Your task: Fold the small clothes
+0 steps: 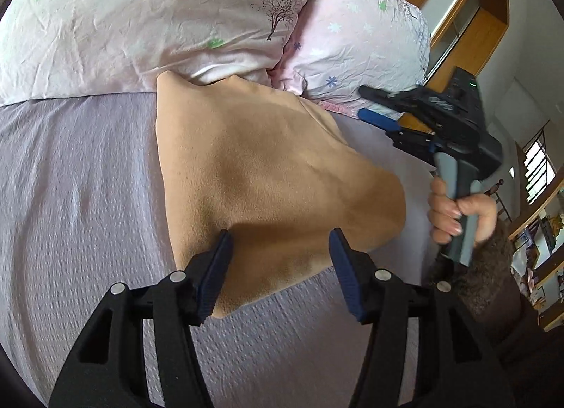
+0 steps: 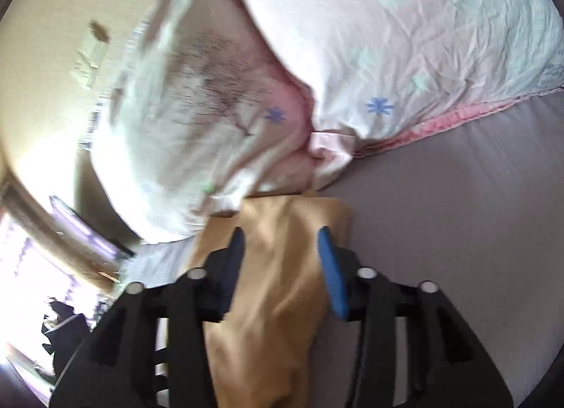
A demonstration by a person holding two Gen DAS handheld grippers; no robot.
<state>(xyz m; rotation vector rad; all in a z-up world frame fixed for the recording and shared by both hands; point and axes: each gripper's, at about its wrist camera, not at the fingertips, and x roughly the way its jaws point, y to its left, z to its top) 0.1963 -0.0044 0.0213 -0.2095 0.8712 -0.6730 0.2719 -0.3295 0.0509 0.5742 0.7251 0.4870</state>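
Observation:
A tan fleece garment [image 1: 268,175] lies partly folded on the lilac bed sheet [image 1: 77,203], its far end against the pillows. My left gripper [image 1: 280,267] is open, its blue pads standing over the garment's near edge without gripping it. My right gripper [image 1: 379,105] is seen from the side at the garment's far right, held by a hand [image 1: 454,210], fingers apart and empty. In the blurred right wrist view the right gripper [image 2: 282,260] is open above the tan garment [image 2: 271,288], which runs between the fingers.
Two pale floral pillows [image 1: 148,17] lie along the head of the bed, also in the right wrist view [image 2: 405,38]. A wooden headboard and shelves [image 1: 469,20] stand at the right. The sheet [image 2: 458,214] spreads to the right of the garment.

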